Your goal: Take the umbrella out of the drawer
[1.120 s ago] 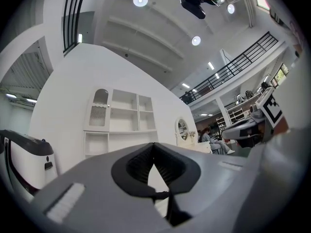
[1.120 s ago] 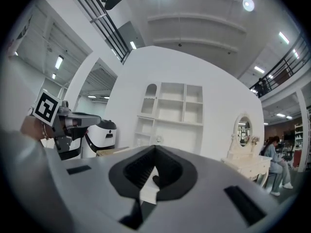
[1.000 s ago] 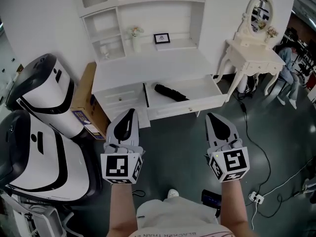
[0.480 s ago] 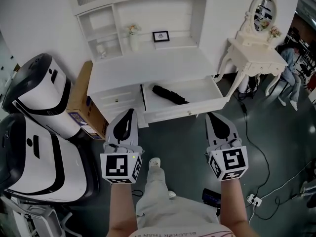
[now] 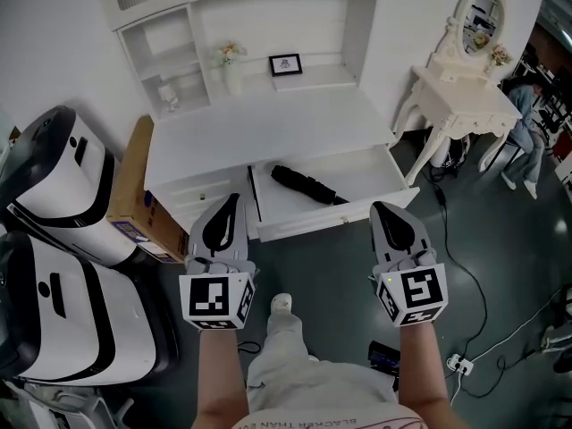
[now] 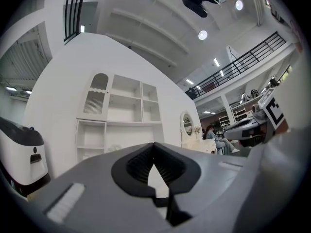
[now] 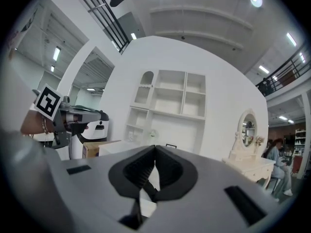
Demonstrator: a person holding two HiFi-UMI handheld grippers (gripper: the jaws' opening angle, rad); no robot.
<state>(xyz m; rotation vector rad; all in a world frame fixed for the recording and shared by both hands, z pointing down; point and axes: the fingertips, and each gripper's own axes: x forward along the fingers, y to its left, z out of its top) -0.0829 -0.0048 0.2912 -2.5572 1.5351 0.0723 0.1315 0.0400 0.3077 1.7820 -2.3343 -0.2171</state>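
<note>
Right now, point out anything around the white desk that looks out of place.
The desk's wide drawer stands pulled out, and a folded black umbrella lies slanted across its floor, an odd thing to find in a desk. Nothing looks spilled or broken.

a white desk [image 5: 268,128] stands against the wall, and its wide drawer [image 5: 380,170] is pulled out over the dark floor [image 5: 331,266]; a folded black umbrella [image 5: 304,184] lies slanted on the bottom of the drawer. on the shelf ledge [image 5: 340,77] behind the desk top stand a vase with flowers [image 5: 231,68] and a small picture frame [image 5: 285,64]. on the floor a cardboard box [image 5: 134,181] stands just beside the desk, and a white power strip [image 5: 458,362] lies near the right edge.
</note>
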